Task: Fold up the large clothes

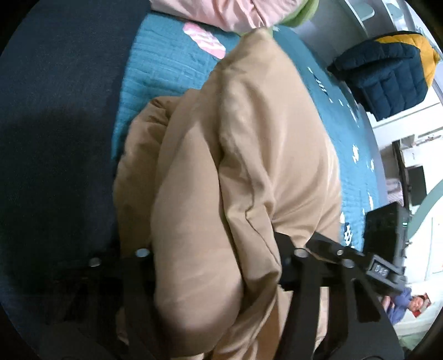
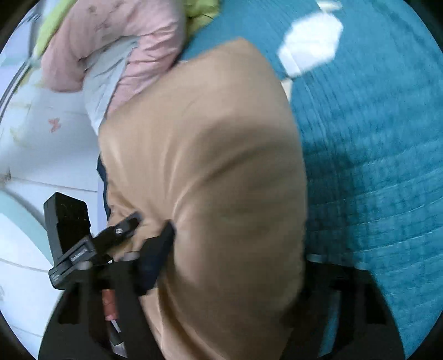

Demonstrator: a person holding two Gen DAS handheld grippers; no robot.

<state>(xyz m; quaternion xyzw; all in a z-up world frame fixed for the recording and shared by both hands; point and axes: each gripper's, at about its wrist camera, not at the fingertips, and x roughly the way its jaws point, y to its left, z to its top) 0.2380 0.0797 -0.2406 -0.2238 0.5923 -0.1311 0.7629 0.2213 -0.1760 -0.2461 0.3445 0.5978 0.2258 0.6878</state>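
Note:
A large tan padded garment (image 1: pixel 243 155) hangs bunched over a teal quilted bed cover (image 1: pixel 163 74). My left gripper (image 1: pixel 213 265) is shut on a thick fold of it; the fabric bulges between and over the black fingers (image 1: pixel 290 249). In the right wrist view the same tan garment (image 2: pixel 210 166) fills the middle, and my right gripper (image 2: pixel 235 265) is shut on it, with one finger (image 2: pixel 157 249) showing at the left and the other hidden under cloth. The other gripper (image 2: pixel 121 229) shows at the left, also against the garment.
A pink quilt (image 2: pixel 121 44) and a green item (image 1: pixel 301 13) lie at the head of the bed cover (image 2: pixel 373 166). A dark blue and yellow jacket (image 1: pixel 387 74) lies beyond the bed. Dark navy cloth (image 1: pixel 55 138) fills the left side.

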